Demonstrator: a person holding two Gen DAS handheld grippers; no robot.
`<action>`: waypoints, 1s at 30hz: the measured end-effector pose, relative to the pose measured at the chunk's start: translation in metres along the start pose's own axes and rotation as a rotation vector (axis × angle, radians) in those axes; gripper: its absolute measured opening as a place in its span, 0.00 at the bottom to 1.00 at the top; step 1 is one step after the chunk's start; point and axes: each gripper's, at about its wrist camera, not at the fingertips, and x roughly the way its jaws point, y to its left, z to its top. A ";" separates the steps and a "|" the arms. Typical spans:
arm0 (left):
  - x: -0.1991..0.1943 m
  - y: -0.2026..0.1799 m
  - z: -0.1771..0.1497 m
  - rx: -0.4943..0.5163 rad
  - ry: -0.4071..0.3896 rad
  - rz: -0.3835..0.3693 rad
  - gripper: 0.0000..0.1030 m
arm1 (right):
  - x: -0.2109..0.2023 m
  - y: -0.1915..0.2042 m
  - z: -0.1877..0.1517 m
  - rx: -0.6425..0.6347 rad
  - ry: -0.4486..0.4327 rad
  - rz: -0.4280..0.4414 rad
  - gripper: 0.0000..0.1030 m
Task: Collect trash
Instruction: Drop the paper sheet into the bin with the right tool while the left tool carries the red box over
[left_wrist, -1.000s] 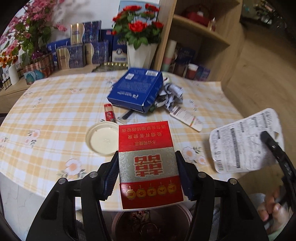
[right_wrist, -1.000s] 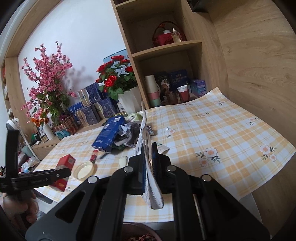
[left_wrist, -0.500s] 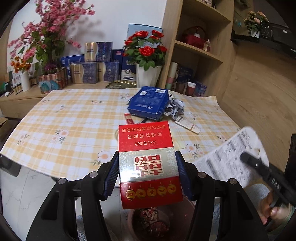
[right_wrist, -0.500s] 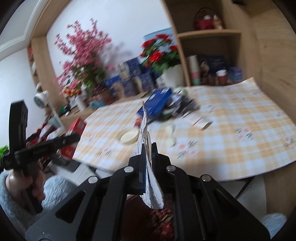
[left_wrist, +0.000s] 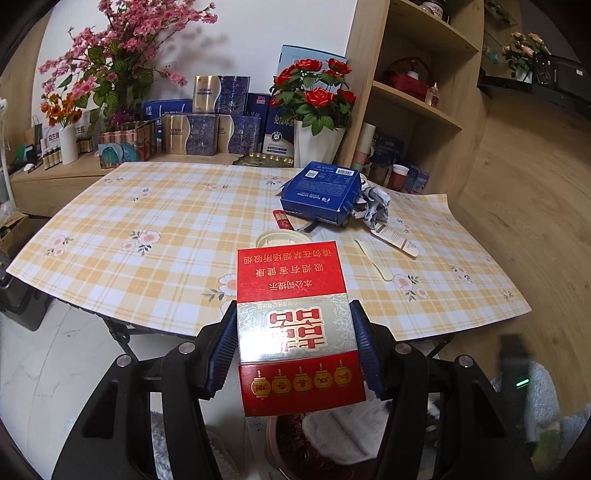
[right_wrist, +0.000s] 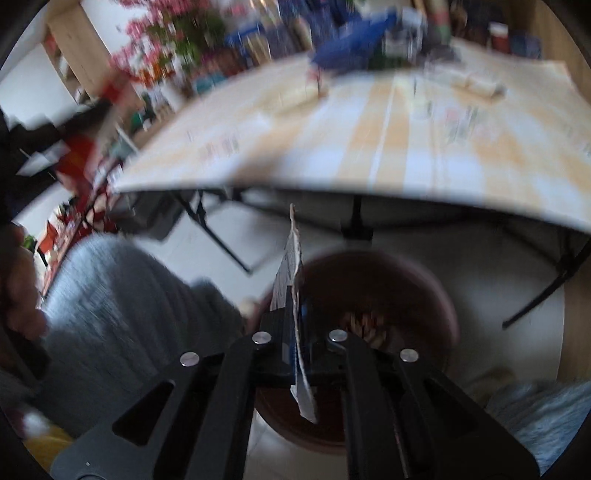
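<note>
Checked tablecloth (left_wrist: 155, 206), bin (right_wrist: 417, 280) on floor below edge. Red box (left_wrist: 295, 325) clamped in left gripper (left_wrist: 295, 347); label sheet (right_wrist: 295, 295) pinched edge-on in right gripper (right_wrist: 297, 347), nearer, directly above bin.

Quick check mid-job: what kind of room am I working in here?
Most likely a home dining or living room: a folding table with a checked floral tablecloth, vases of artificial flowers, and wooden shelves holding cups and boxes.
</note>
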 end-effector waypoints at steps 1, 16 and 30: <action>0.001 0.001 -0.002 -0.006 0.000 -0.005 0.55 | 0.009 -0.001 -0.004 -0.003 0.028 -0.013 0.06; 0.024 0.000 -0.028 0.002 0.042 -0.047 0.55 | 0.064 -0.022 -0.019 0.062 0.221 -0.117 0.11; 0.043 -0.006 -0.039 0.014 0.102 -0.040 0.55 | 0.010 -0.028 -0.001 0.062 -0.032 -0.340 0.93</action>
